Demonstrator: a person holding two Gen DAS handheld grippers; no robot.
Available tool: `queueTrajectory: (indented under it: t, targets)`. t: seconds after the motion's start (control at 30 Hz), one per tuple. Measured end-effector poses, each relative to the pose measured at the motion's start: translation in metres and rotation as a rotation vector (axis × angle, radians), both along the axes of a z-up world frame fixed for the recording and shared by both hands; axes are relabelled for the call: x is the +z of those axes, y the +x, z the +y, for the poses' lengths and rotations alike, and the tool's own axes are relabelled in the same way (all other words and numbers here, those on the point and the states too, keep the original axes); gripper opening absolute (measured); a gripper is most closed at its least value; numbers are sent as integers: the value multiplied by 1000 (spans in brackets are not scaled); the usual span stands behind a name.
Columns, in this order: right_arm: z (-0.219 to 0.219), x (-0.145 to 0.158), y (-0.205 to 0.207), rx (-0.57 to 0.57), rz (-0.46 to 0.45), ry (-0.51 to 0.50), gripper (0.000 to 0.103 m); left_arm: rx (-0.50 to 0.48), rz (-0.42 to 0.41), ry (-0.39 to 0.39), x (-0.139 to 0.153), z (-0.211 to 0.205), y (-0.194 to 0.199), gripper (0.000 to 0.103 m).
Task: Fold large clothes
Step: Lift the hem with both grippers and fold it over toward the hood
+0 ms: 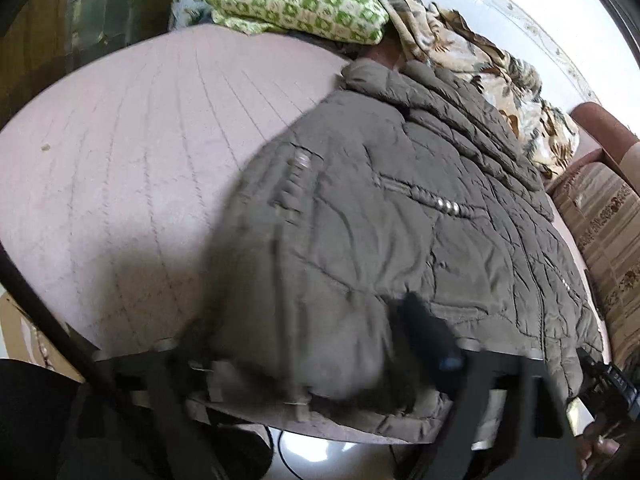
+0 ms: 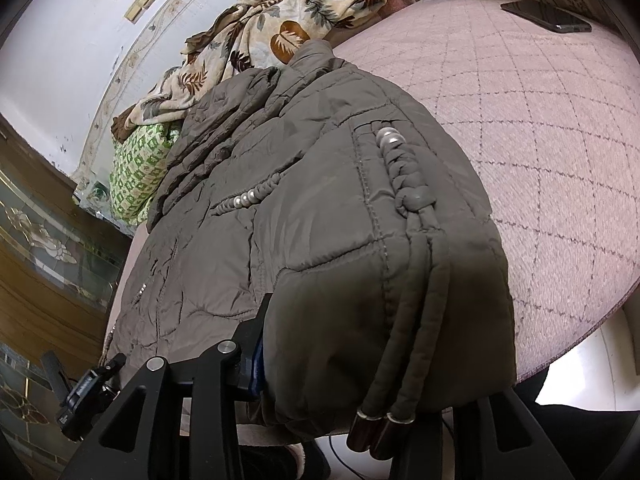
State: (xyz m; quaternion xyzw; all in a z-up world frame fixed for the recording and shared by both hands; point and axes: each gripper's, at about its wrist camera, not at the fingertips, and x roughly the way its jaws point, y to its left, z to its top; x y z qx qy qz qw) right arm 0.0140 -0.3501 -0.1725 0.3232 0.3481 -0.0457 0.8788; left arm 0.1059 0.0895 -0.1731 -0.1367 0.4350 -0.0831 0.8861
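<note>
Both grippers at jacket (image 2: 320, 208) hem: right gripper (image 2: 360, 364) pinching it, left gripper (image 1: 320, 360) spread wide, gripping nothing. Next: regrip, fold upward.

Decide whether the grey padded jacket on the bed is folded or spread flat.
Folded, at least partly: the jacket lies doubled into a thick bundle, its rounded fold edge and drawstring ends overhanging the bed.

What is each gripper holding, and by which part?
The right gripper grips the grey jacket at its near hem corner. Whether the left gripper grips the blurred hem cannot be told.
</note>
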Motion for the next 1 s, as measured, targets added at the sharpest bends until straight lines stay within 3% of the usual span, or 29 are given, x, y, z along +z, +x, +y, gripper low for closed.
queueTrajectory:
  t: [0.07,0.1,0.17,0.2,0.3,0.37,0.57,0.8,1.0]
  targets:
    - [3,0,0,1,4,-17,42,1,-18,33,1,-5,-1,87]
    - [4,1,0,1,5,-26,42,7,-26,39,1,-5,-1,76]
    - [6,2,0,5,6,-41,40,13,-40,53,2,-5,1,64]
    - [8,2,0,6,6,-55,38,8,-49,45,3,-5,1,50]
    - [11,6,-1,13,-3,-86,31,-20,-83,72,8,-12,-2,34]
    - [16,12,-3,17,-25,-130,26,-33,-111,95,13,-17,-4,29]
    - [39,42,-10,23,-106,-352,24,-48,-202,186,28,-28,-10,27]
    - [33,56,-18,15,-163,-316,23,-43,-314,271,52,-36,-20,27]
    - [42,73,-21,24,-204,-381,23,-42,-365,302,64,-38,-23,27]
